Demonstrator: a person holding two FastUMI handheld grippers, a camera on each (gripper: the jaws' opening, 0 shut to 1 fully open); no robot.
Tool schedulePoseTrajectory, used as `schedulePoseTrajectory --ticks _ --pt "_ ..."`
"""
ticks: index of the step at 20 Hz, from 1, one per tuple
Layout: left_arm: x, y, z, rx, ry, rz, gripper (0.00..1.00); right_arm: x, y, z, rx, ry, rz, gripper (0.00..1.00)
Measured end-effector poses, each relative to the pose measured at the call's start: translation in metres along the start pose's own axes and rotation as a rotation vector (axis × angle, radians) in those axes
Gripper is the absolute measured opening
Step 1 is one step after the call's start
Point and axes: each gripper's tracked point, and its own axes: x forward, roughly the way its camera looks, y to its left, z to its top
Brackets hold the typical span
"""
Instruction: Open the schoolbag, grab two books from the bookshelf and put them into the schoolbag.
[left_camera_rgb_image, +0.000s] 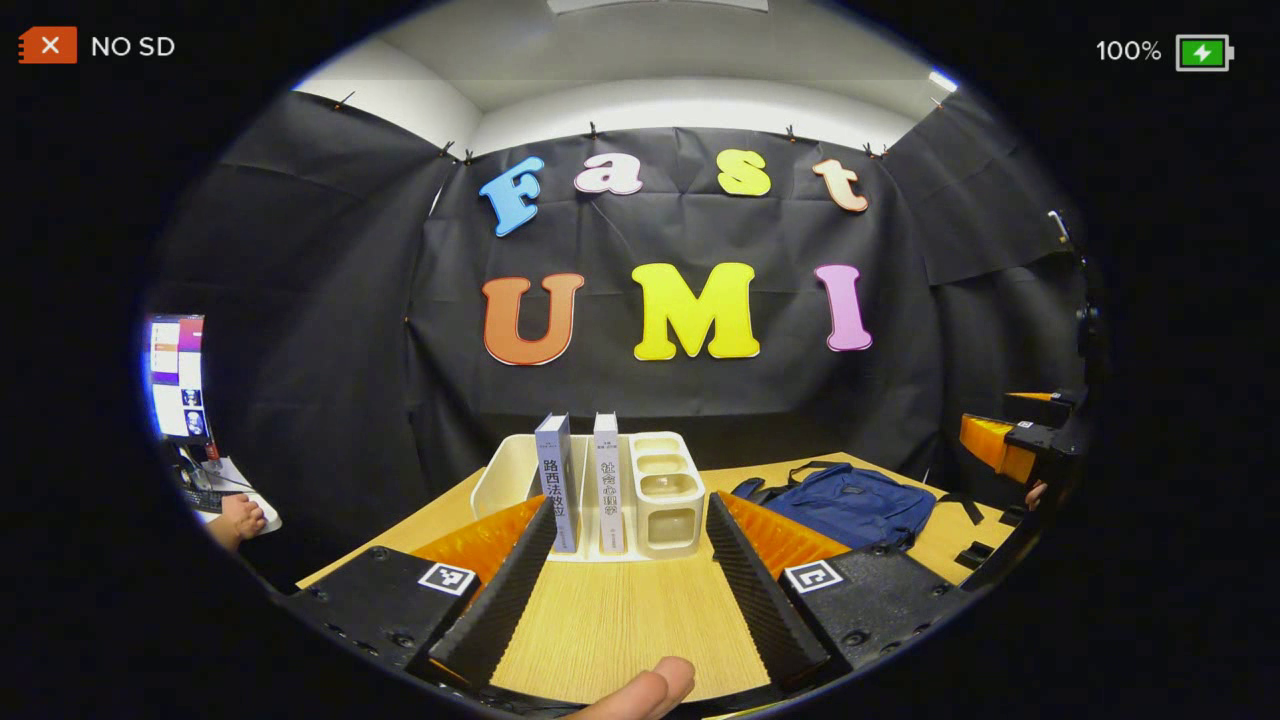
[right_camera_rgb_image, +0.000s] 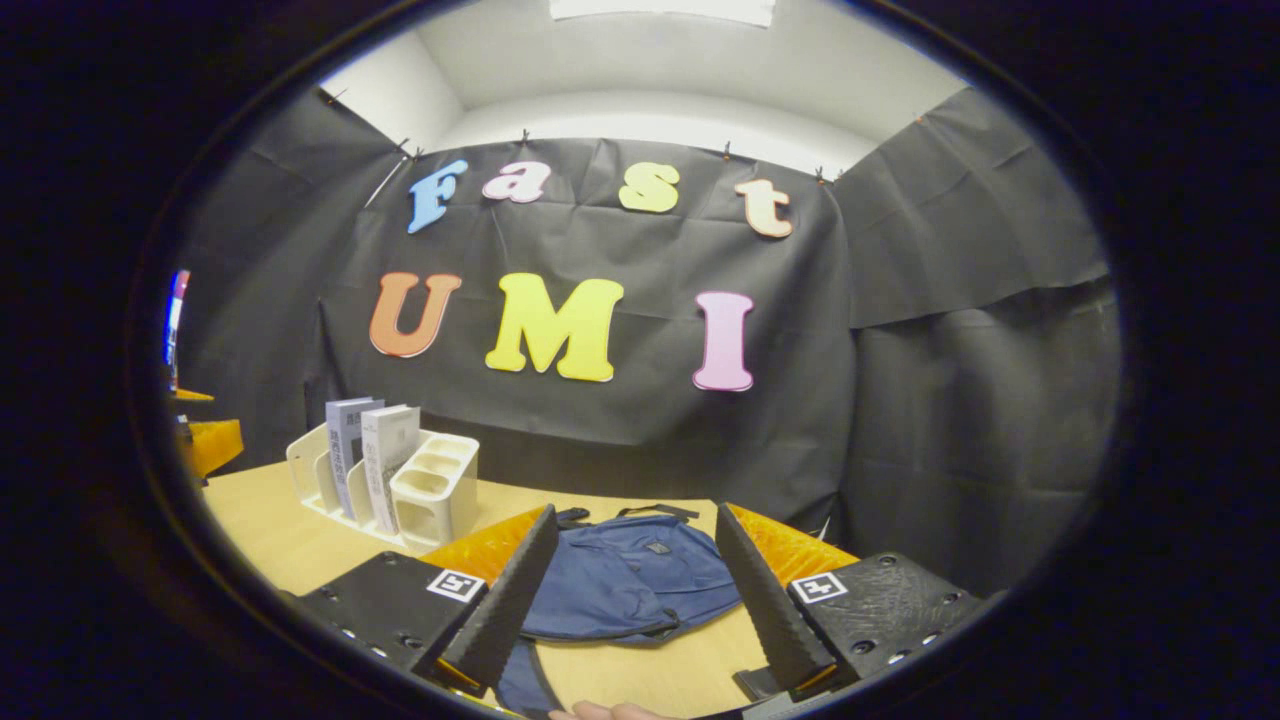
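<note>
Left gripper (left_camera_rgb_image: 632, 560): fingers wide apart, holding nothing, above bare table (left_camera_rgb_image: 620, 620); straight ahead, 2 books (left_camera_rgb_image: 582, 490) stand upright in the white bookshelf (left_camera_rgb_image: 668, 495). Right gripper (right_camera_rgb_image: 632, 590): spread just as wide, empty, with the blue schoolbag (right_camera_rgb_image: 625, 580) lying flat and zipped between and just beyond its fingers.

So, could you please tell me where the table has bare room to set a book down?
Bare wood lies in front of the white bookshelf, between it and the left hand-held gripper, and between bookshelf and blue schoolbag. A narrower strip shows near the schoolbag before the right hand-held gripper. The bag's straps crowd its far side.
</note>
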Motion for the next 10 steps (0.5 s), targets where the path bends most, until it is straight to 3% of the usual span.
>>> schedulePoseTrajectory --ticks 5,10 --pt "0.009 0.019 -0.015 -0.037 0.048 0.032 0.96 0.024 0.023 -0.024 -0.085 0.047 0.007 0.92" --pt "0.008 0.038 -0.013 -0.05 0.044 0.07 0.96 0.06 0.056 -0.077 -0.215 0.159 0.036 0.98"
